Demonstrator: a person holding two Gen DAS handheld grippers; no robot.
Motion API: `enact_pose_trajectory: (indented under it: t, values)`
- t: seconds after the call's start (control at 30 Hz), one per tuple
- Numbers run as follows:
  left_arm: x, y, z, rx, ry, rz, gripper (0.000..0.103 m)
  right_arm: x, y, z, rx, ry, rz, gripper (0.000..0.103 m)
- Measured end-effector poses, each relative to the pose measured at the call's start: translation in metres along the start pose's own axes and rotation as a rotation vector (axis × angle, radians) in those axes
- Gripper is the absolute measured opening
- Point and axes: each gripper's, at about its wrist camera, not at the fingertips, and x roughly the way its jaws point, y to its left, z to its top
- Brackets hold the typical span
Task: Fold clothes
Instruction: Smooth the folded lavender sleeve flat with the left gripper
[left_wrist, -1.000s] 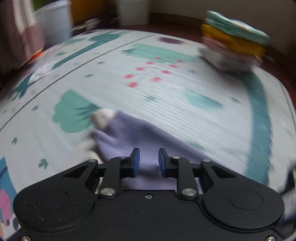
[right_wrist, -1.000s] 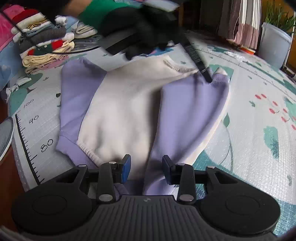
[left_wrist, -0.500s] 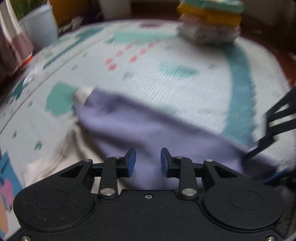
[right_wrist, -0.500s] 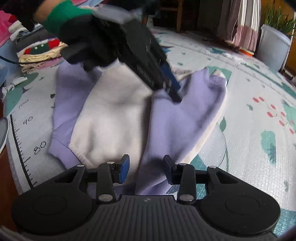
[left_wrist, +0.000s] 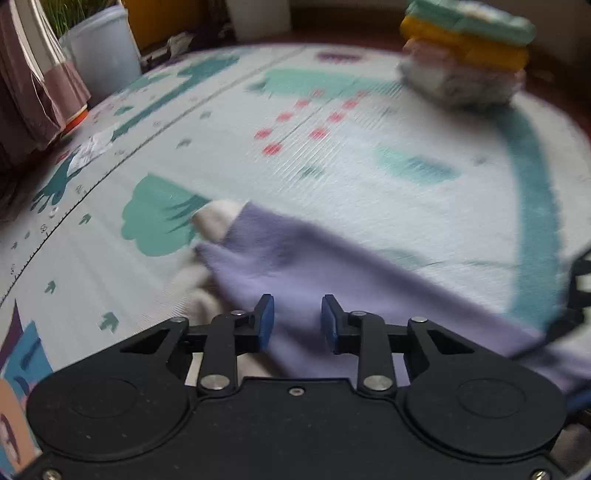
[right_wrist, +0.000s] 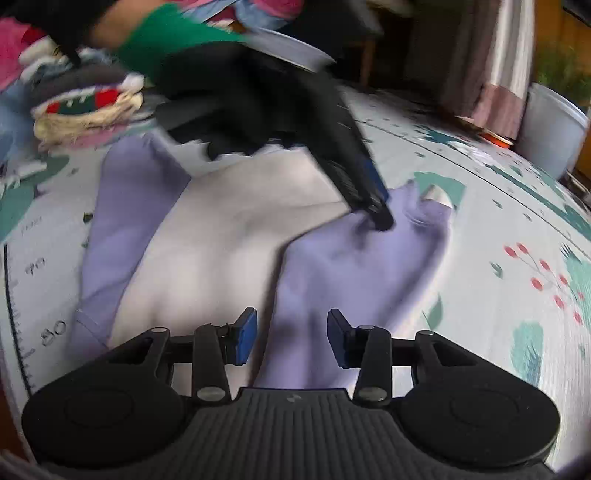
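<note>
Right wrist view: both tongs, left tongs (right_wrist: 382, 218) and right tongs (right_wrist: 291, 334), stand apart, empty; smooth the lilac sleeve (right_wrist: 365, 266) flat at frame centre before folding.

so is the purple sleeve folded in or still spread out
Folded in: the purple sleeve lies across the sweater's cream body, cuff up by the neck.
</note>
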Motion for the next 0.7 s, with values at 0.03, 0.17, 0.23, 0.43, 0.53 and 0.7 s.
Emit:
enact_pose_trajectory:
  t: [0.03, 0.17, 0.23, 0.43, 0.53, 0.7]
  values:
    - [0.009, 0.005, 0.0, -0.006, 0.01, 0.013, 0.028, 0.006, -0.001, 0.0, -0.003, 0.021, 0.013, 0.045]
    - [0.01, 0.027, 0.005, -0.126, -0.058, 0.023, 0.028, 0.015, 0.001, -0.005, -0.014, 0.073, 0.053, 0.049]
    - [0.005, 0.03, 0.003, -0.141, -0.072, 0.014, 0.028, 0.012, 0.001, -0.006, -0.009, 0.073, 0.057, 0.049]
    - [0.016, 0.029, 0.011, -0.163, -0.058, 0.047, 0.028, 0.009, 0.0, -0.007, 0.003, 0.081, 0.077, 0.051]
    - [0.028, 0.02, 0.019, -0.082, 0.03, 0.077, 0.029, 0.008, 0.003, -0.008, 0.002, 0.085, 0.081, 0.051]
    - [0.01, 0.0, 0.029, -0.02, -0.096, 0.08, 0.029, -0.008, 0.008, -0.014, 0.029, 0.029, 0.079, 0.049]
